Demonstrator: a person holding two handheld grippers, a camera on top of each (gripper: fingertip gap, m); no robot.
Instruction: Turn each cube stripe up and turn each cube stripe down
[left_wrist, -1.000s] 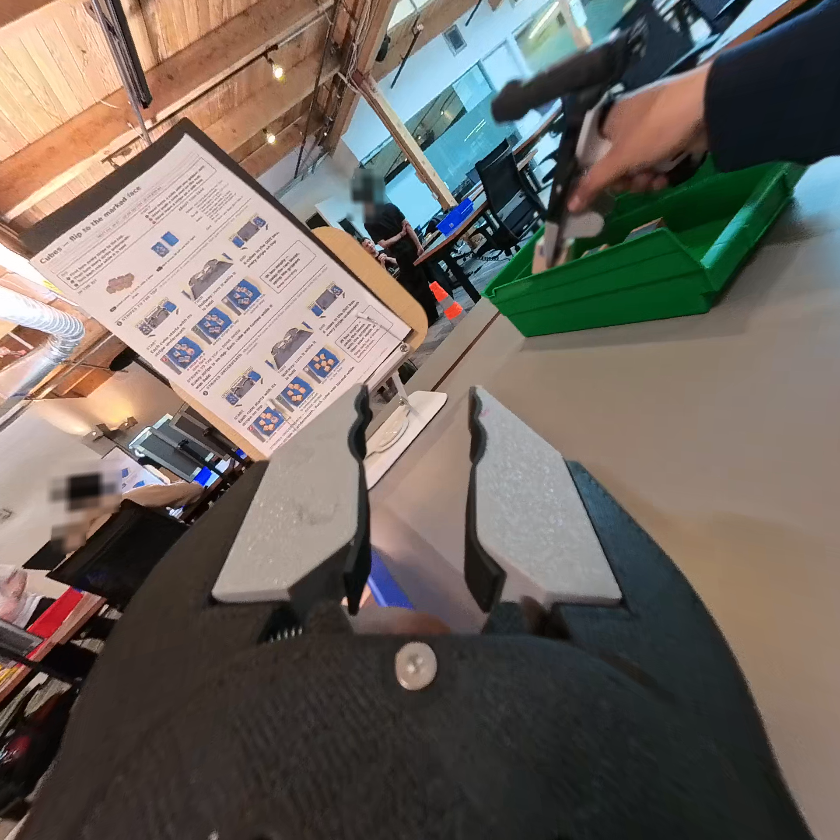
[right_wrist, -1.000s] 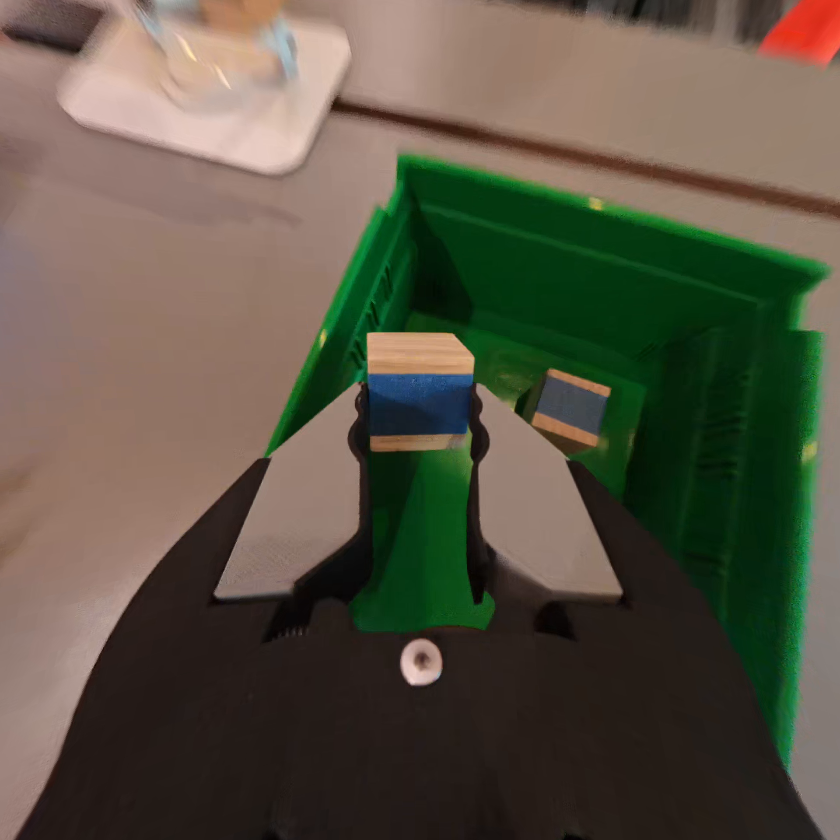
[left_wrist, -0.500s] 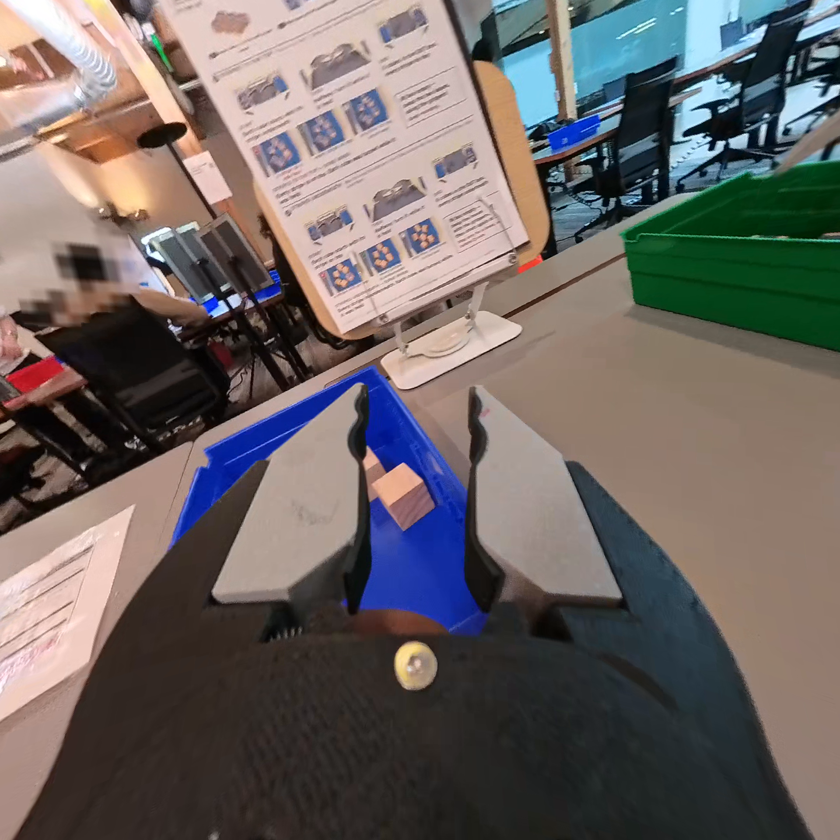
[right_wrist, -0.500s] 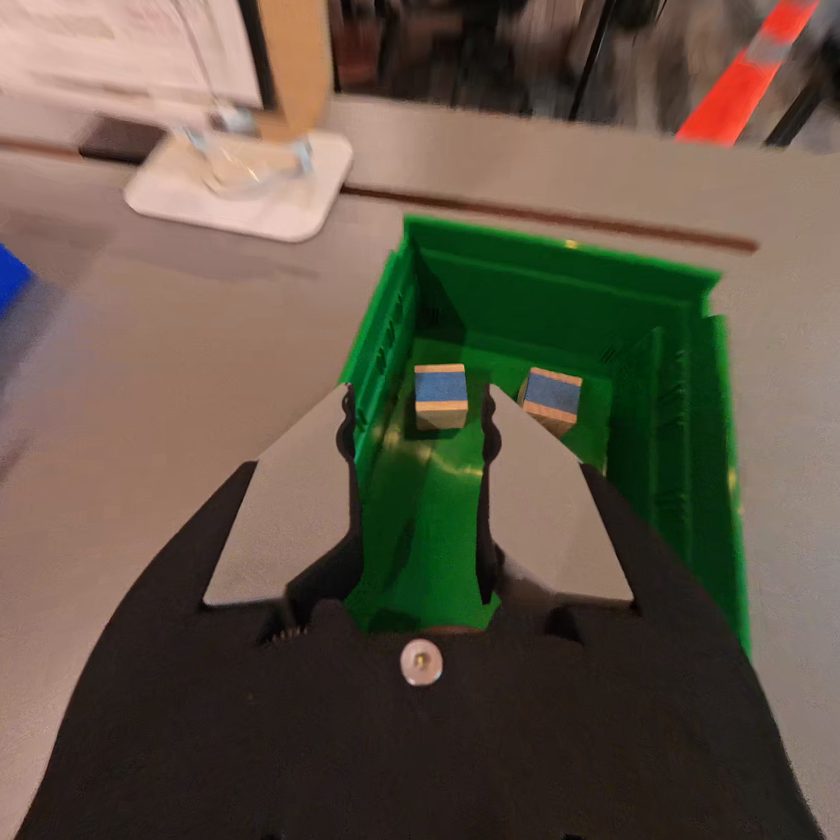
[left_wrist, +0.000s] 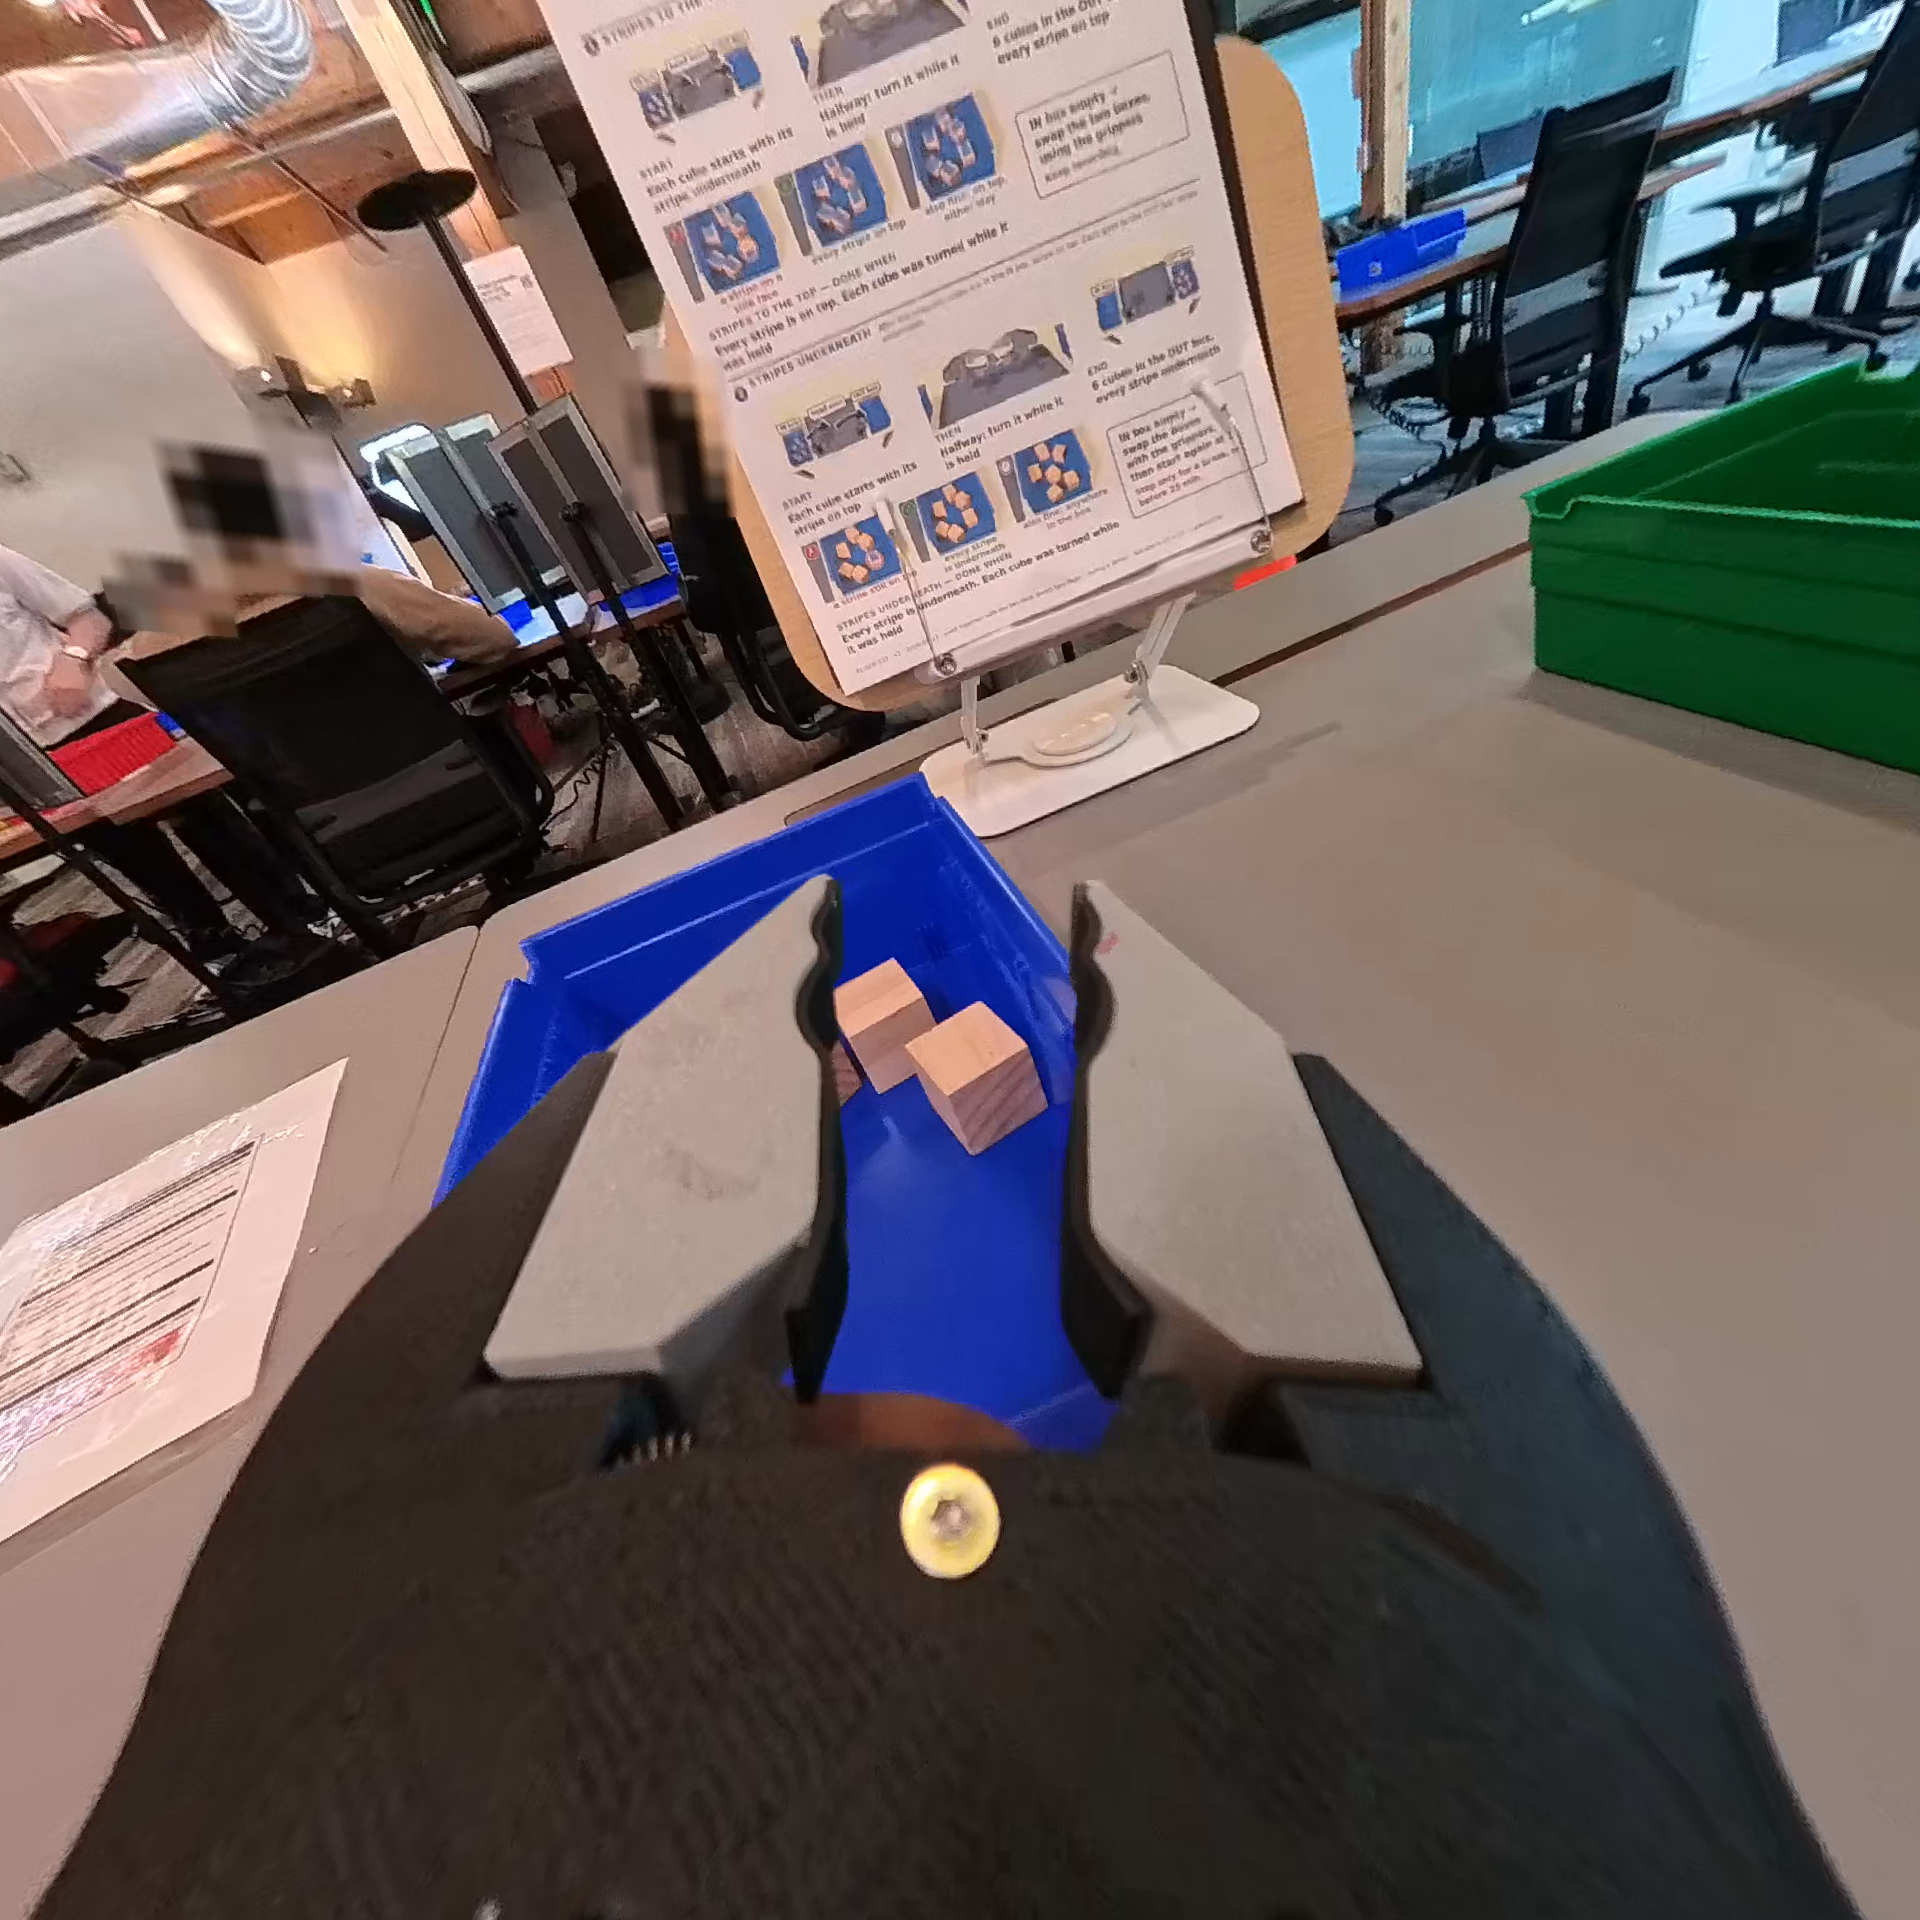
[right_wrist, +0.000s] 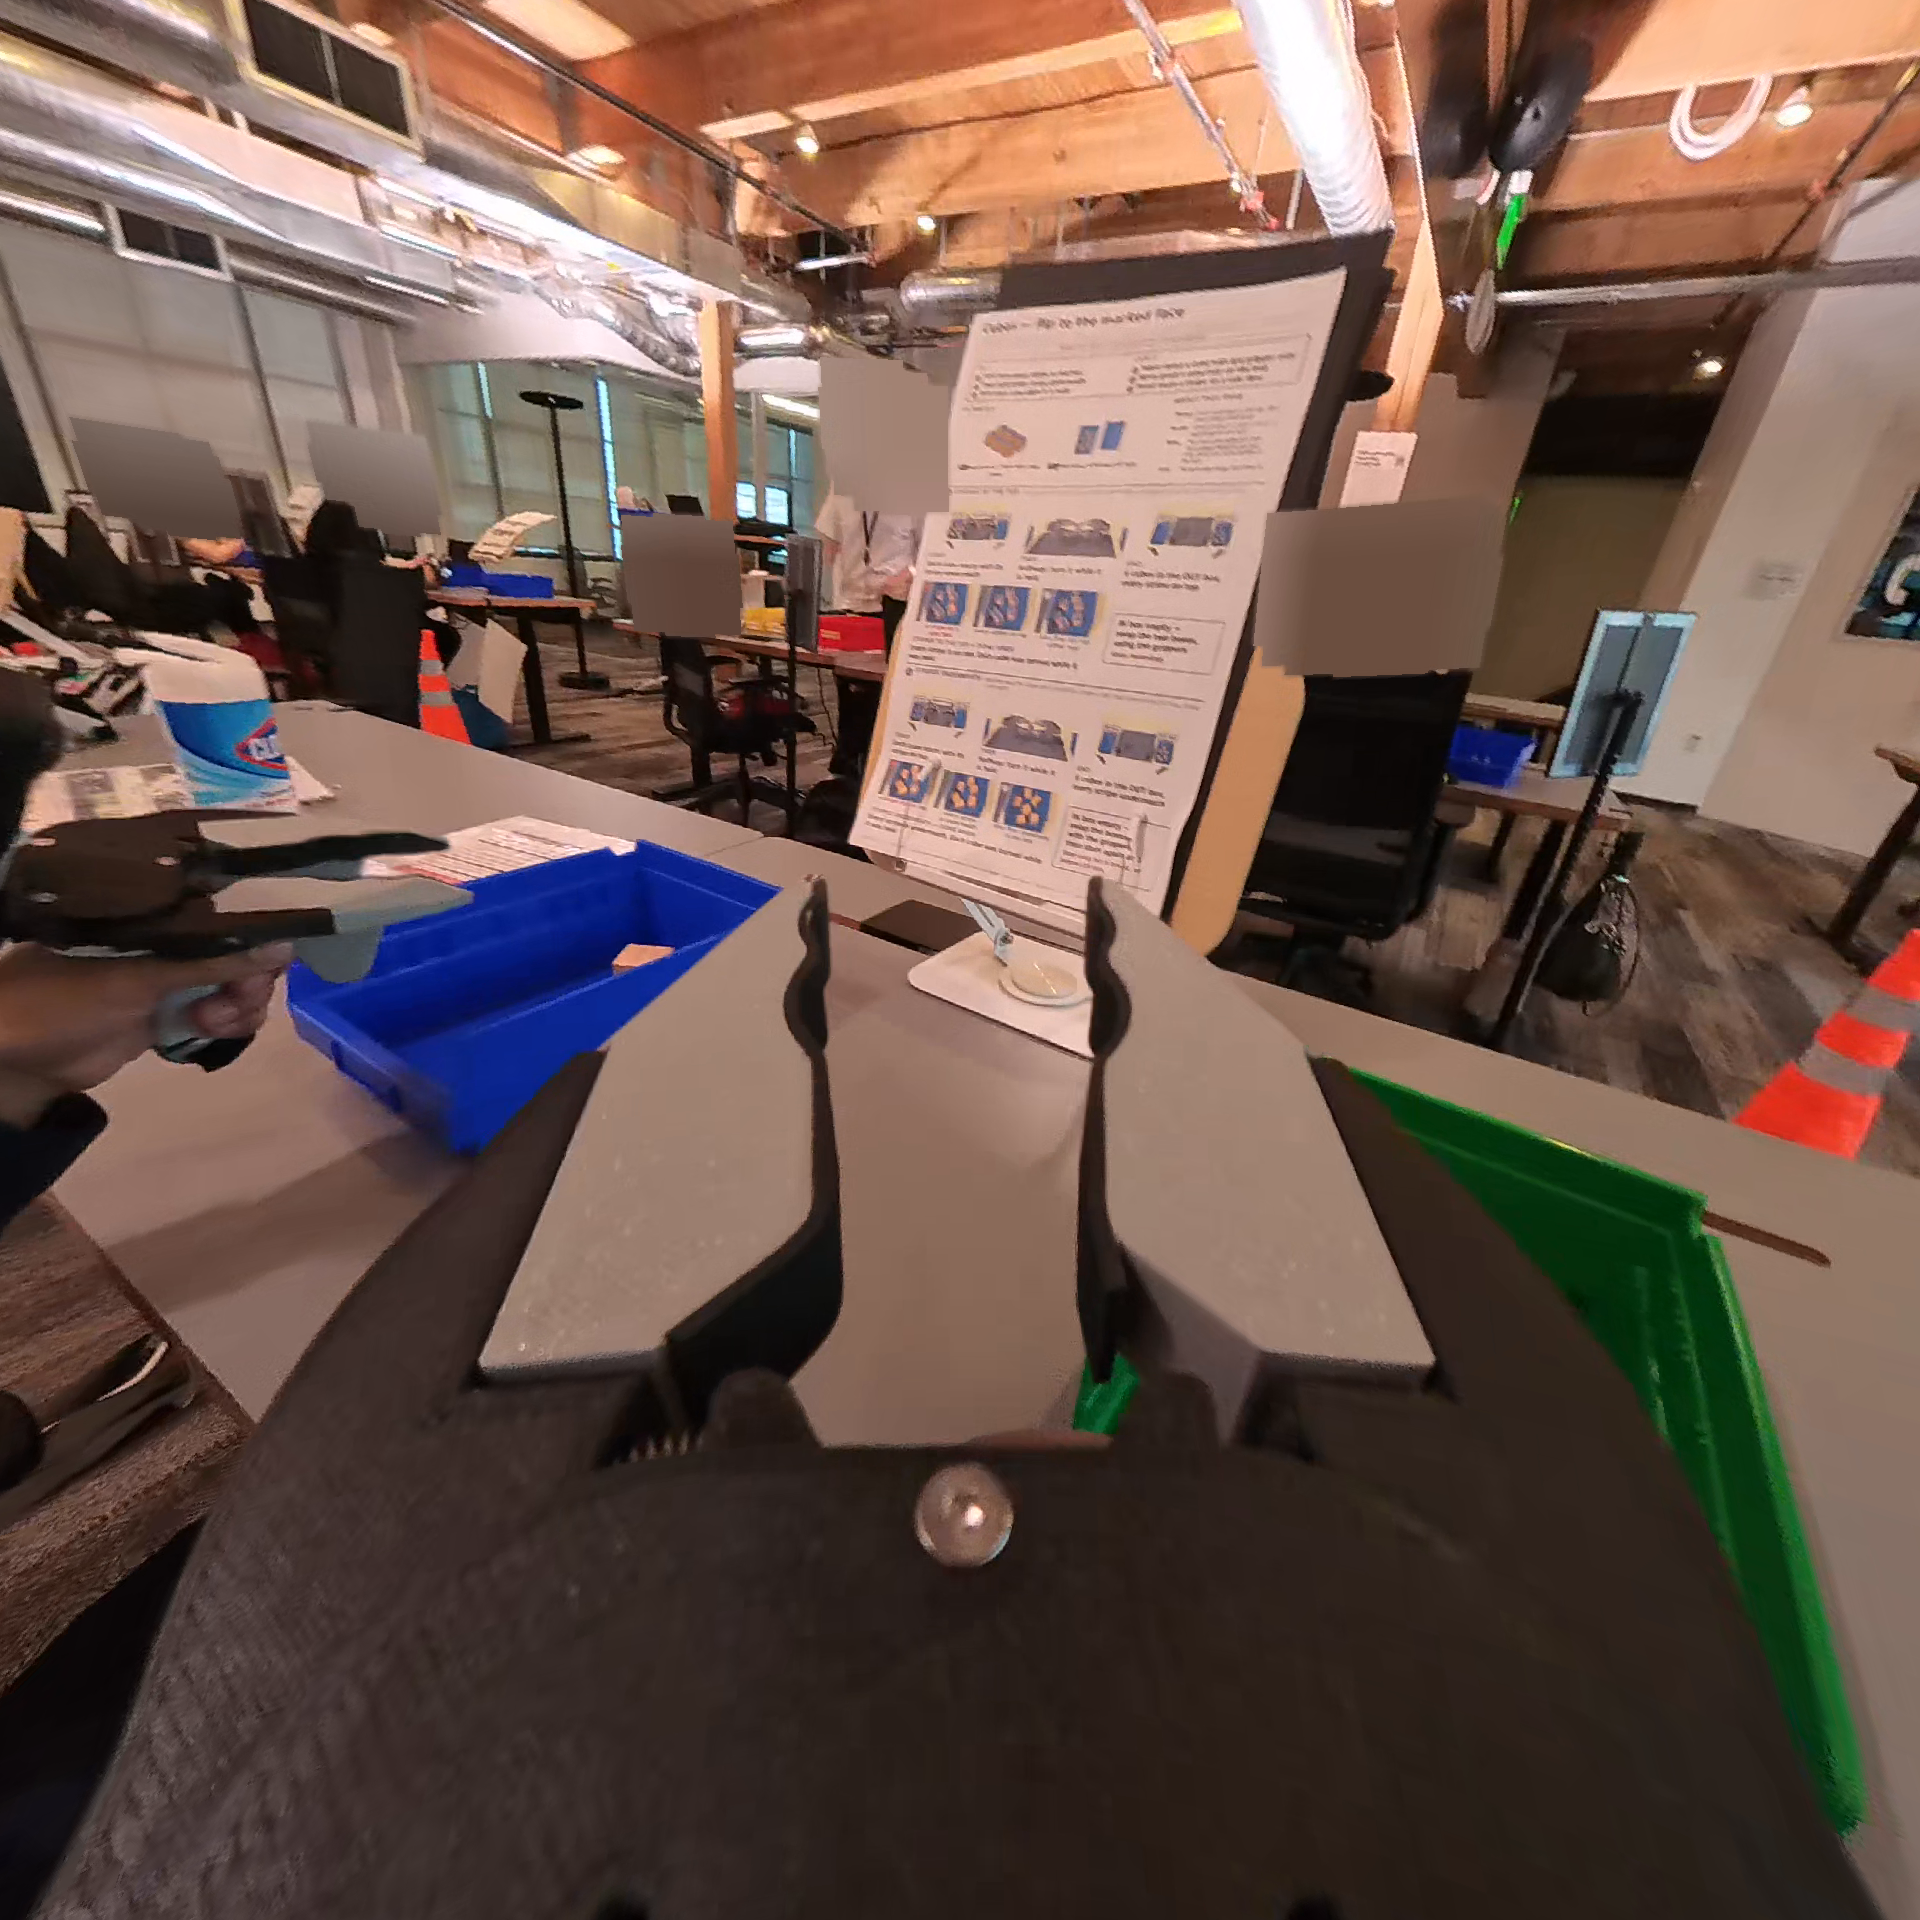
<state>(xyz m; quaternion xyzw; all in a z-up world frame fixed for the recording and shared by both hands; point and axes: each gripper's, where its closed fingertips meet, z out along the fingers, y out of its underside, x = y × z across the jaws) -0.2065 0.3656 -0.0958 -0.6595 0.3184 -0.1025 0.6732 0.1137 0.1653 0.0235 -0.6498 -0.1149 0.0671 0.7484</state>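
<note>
Two plain wooden cubes sit touching in the blue bin, no stripe showing on top. Left hand-held gripper hangs over that bin, jaws apart, empty. Right hand-held gripper, also parted and empty, is beside the green bin.

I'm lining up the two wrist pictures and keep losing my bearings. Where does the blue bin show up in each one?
Left wrist view: the blue bin lies at centre, straight ahead past the open left gripper, with wooden cubes inside.
Right wrist view: the blue bin sits at middle left on the grey table, below the left gripper's tips.
Shared landmark: the instruction sheet on its white stand, just behind the bin.
</note>
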